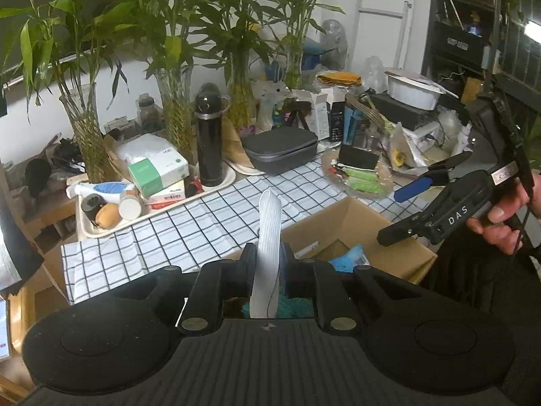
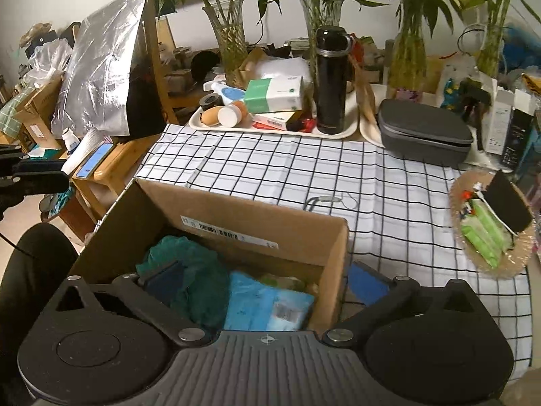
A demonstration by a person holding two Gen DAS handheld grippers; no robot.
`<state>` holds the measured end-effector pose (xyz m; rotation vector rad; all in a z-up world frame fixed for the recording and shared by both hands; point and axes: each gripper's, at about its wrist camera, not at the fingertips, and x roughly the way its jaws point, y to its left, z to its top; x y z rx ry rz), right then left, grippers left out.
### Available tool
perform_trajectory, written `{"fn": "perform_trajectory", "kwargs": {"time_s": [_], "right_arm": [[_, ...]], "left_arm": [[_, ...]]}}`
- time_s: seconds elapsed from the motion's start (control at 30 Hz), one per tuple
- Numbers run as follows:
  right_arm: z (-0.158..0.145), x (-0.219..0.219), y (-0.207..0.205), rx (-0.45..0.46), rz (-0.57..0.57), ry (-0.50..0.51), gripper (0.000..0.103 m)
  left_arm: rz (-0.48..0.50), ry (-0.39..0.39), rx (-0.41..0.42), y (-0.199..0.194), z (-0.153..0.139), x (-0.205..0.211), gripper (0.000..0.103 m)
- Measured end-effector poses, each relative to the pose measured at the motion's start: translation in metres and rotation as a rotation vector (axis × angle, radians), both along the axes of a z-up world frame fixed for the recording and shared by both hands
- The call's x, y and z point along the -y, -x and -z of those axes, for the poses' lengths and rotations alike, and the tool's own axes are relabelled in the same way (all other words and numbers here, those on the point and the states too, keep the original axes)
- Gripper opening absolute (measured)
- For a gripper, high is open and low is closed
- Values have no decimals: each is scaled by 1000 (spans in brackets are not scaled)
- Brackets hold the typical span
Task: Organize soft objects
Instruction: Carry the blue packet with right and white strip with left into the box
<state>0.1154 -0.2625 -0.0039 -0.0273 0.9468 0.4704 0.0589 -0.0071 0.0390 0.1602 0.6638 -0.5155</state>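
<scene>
My left gripper (image 1: 267, 253) is shut on a white ribbed sock (image 1: 268, 230) that stands up between its fingers, held above the near edge of an open cardboard box (image 1: 355, 216). A teal cloth (image 1: 294, 306) shows below the jaws. My right gripper (image 2: 267, 277) is open over the same box (image 2: 257, 216), which holds a dark teal cloth (image 2: 192, 264) and a light blue packet (image 2: 267, 308). The right gripper also shows in the left wrist view (image 1: 419, 196), held in a hand to the right of the box.
The box stands on a checked tablecloth (image 2: 372, 182). Behind it are a tray (image 2: 270, 125) of boxes and bottles, a black flask (image 2: 331, 81), a grey zip case (image 2: 422, 132), vases of bamboo (image 2: 233, 37) and a wicker dish (image 2: 493, 233) at right.
</scene>
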Motion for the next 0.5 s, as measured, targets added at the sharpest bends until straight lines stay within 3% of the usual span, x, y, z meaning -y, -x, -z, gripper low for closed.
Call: {"fn": "perform_trajectory", "kwargs": {"time_s": [0.33,0.5], "right_arm": [[-5,23,18,27,13,16,103],[-5,33,20,26,23,5,103]], "left_arm": [[46,11,-34,0,5,28,15],[49,76,-79,-13,12,45,17]]}}
